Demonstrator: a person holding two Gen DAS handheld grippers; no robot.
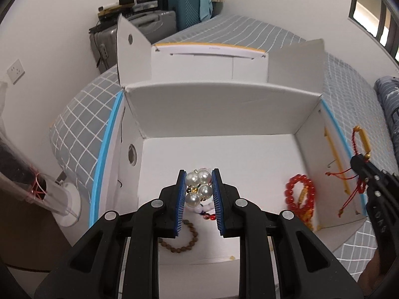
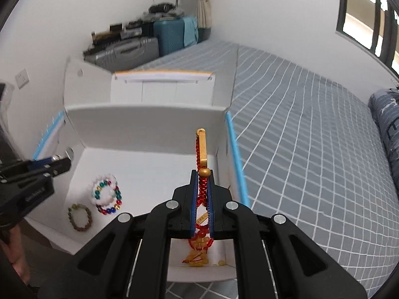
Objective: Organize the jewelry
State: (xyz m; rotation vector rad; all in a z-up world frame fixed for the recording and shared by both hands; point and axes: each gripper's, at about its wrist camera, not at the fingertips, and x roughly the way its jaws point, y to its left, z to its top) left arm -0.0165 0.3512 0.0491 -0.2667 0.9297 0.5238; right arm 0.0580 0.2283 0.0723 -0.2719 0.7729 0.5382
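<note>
An open white cardboard box sits on a grey checked bed. My left gripper is shut on a cluster of large pearl earrings and holds it above the box floor. My right gripper is shut on a red cord bracelet with a gold bar, over the box's right side; it also shows in the left wrist view. On the box floor lie a brown bead bracelet, a white and multicoloured bead bracelet and a red bead bracelet.
The checked bed sheet stretches to the right. A folded dark blanket lies at the far right. Suitcases stand against the back wall. A clear tube is at the left.
</note>
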